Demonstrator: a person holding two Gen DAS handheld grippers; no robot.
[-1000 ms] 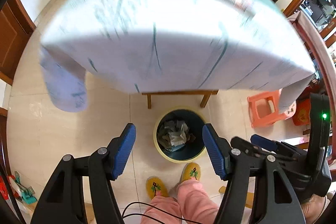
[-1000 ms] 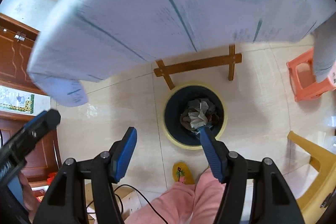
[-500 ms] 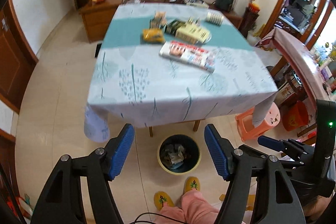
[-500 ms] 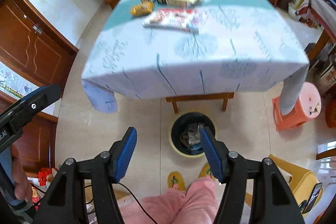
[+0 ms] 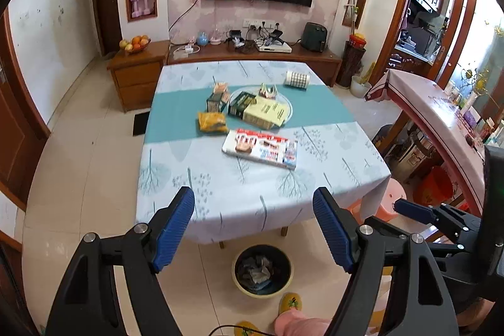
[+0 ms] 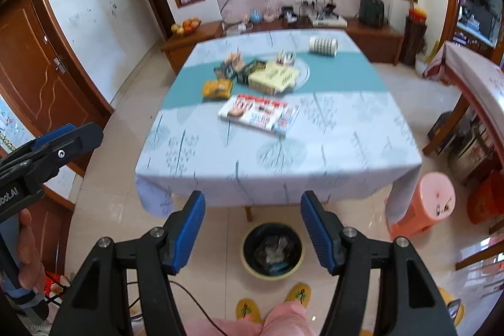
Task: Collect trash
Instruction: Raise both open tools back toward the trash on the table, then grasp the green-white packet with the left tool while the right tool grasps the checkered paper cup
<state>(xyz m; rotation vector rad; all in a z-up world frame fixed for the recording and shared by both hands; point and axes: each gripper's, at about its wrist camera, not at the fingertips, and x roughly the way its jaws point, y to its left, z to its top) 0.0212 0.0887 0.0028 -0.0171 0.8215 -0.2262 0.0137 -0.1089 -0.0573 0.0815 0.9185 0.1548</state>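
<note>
Both of your grippers have risen since a second ago: the table then filled the top of each view as a blur, and now you see its whole top. Your left gripper (image 5: 253, 229) has just been opening its jaws and holds nothing; your right gripper (image 6: 252, 233) stands parted the same as before, also empty. Below and between the fingers sits the trash bin (image 5: 263, 293) on the floor at the table's (image 5: 220, 188) near edge, crumpled trash (image 5: 256, 270) inside. On the tablecloth lie a magazine (image 5: 261, 148), a yellow packet (image 5: 211, 122) and boxes. The right wrist view is smeared, so the far items are hard to read.
</note>
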